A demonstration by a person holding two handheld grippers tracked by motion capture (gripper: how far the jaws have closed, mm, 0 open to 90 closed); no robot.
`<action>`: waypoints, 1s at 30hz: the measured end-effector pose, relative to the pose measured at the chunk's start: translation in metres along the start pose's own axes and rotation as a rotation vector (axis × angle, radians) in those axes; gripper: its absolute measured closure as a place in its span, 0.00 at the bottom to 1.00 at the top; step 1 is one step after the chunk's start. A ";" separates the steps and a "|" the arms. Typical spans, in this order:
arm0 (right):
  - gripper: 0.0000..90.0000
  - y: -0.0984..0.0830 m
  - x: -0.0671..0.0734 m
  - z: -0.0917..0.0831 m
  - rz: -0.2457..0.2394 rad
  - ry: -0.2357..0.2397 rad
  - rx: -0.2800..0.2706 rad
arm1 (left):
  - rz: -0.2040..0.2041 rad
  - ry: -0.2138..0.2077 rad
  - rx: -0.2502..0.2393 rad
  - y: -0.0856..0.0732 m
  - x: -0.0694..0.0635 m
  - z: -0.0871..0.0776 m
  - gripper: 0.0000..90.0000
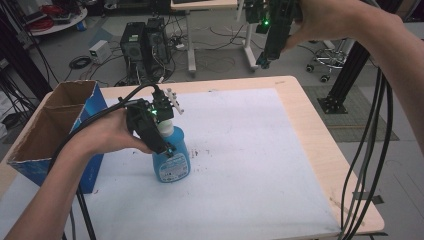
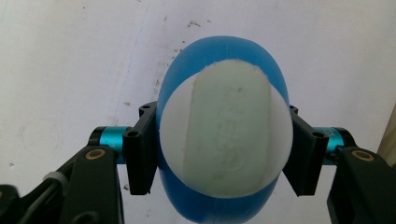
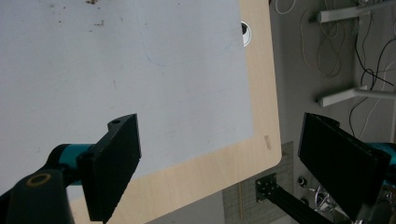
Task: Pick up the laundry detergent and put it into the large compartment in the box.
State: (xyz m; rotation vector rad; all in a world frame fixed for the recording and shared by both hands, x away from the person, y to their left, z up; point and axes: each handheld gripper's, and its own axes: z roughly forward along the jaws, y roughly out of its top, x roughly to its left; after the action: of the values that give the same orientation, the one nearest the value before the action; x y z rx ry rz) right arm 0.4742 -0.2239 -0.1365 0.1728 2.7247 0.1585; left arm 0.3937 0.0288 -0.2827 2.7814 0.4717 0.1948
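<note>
The left gripper comes down over a blue plastic spray bottle with a white trigger head, its two black jaws pressed flat against the bottle's sides just below the white top, so it is clamped on the bottle. Directly beneath the jaws the bottle stands upright on the white sheet that covers the light wooden table. From the high view, the bottle's label faces the person, and the bottle's base seems to rest on the sheet, though contact there is hard to confirm. Just beside the left hand, on its outer side, stands an open blue cardboard box.

Far across and above, the right gripper hangs over the table's far right corner with its jaws wide apart and nothing between them.

If a lift is meant, the smooth rounded body could slip: the grip should stay square, squeeze evenly, and rise straight up without tilting.
</note>
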 end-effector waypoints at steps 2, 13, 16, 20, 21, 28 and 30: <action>0.14 0.000 0.000 0.000 0.001 -0.001 -0.001 | 0.000 0.001 -0.001 0.000 0.000 0.000 0.43; 0.14 0.000 0.000 0.000 0.000 0.000 -0.003 | 0.001 -0.007 0.003 0.001 0.001 0.000 0.43; 0.14 0.000 -0.001 -0.001 0.002 0.000 -0.004 | 0.002 -0.032 0.009 0.003 0.000 -0.002 0.43; 0.14 -0.001 -0.001 0.000 -0.002 0.001 -0.005 | 0.002 -0.041 0.005 0.006 0.000 -0.007 0.43; 0.14 -0.001 -0.001 0.000 0.000 0.000 -0.004 | 0.005 -0.041 0.004 0.008 0.000 -0.009 0.43; 0.14 -0.002 -0.001 -0.001 0.001 -0.001 -0.003 | 0.003 -0.018 0.009 0.019 0.003 -0.032 0.43; 0.14 -0.002 -0.002 -0.001 0.001 -0.002 -0.007 | 0.007 -0.003 0.016 0.024 0.004 -0.045 0.43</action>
State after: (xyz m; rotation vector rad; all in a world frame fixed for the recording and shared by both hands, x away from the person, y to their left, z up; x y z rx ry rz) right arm 0.4750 -0.2265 -0.1353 0.1728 2.7215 0.1674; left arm 0.3964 0.0215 -0.2323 2.7991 0.4645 0.1891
